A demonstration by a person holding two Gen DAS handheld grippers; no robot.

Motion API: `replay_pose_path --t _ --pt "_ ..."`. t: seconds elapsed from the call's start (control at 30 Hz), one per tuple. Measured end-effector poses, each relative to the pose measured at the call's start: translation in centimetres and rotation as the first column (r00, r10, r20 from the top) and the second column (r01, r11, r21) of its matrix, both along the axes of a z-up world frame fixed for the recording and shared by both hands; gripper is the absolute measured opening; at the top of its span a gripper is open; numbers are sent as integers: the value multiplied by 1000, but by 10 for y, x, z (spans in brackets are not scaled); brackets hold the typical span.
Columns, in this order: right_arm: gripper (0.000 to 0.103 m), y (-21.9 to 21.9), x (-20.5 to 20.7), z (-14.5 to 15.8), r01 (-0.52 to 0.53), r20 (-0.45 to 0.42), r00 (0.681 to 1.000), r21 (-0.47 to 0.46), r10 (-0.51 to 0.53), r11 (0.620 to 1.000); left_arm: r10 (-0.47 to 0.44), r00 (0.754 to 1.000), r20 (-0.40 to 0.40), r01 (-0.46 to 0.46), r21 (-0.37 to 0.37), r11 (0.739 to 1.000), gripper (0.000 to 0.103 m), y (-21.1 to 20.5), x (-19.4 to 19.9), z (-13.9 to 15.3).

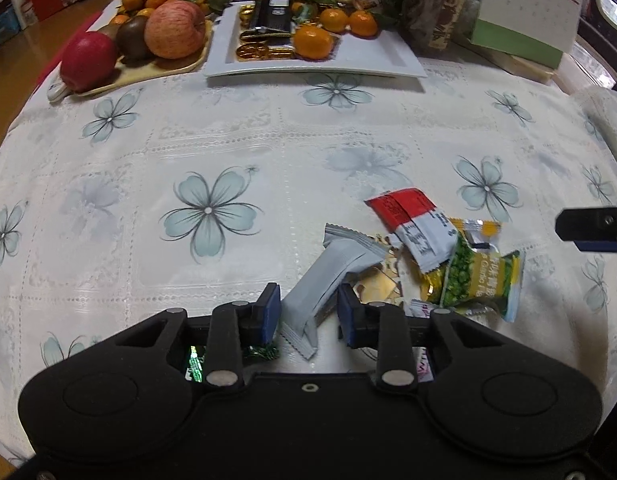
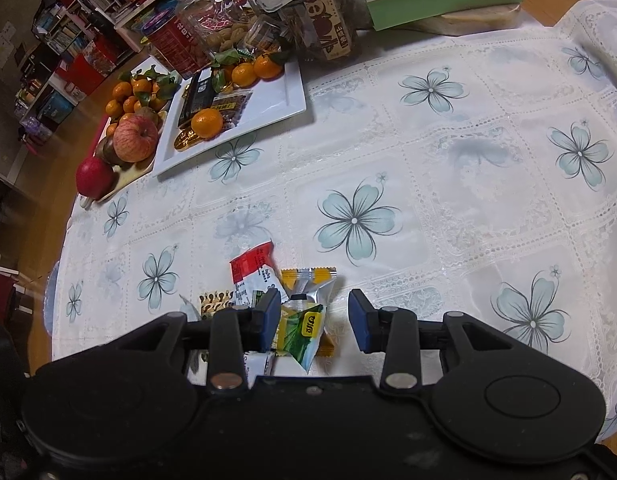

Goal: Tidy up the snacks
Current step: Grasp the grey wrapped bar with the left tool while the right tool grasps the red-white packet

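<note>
Tablecloth (image 1: pixel 228 140); grey packet (image 1: pixel 332 272) diagonal, upper-right.

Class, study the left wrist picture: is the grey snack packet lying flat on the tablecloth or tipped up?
Tipped up. The grey snack packet slants, its far end propped on the snack pile, its near part between the left gripper pads.

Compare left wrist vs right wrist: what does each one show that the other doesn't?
Left wrist only: the left hand-held gripper closed on a grey snack bar, and the right gripper's tip at the frame edge.

Right wrist only: the right hand-held gripper, jaws apart over a green-yellow packet without clamping it, plus shelving beside the table.

Both: the red-white packet, the white tray with tangerines, the apples, the floral tablecloth.
</note>
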State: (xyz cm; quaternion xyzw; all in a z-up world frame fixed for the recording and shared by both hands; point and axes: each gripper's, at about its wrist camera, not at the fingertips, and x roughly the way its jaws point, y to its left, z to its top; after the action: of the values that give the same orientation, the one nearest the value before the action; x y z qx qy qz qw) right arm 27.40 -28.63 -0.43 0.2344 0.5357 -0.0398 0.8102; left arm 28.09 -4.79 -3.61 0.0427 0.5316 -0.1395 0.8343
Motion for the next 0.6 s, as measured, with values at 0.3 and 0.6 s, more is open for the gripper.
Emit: replay_pose_path --t 0.3,0.6 --pt "40 10 4 -3 -22 -1 1000 0 22 1000 98 995 -32 -98 0 995 45 10 14 -6" --pt "40 25 20 -7 -24 5 1000 23 24 999 83 992 -94 -82 11 997 39 -5 19 -20"
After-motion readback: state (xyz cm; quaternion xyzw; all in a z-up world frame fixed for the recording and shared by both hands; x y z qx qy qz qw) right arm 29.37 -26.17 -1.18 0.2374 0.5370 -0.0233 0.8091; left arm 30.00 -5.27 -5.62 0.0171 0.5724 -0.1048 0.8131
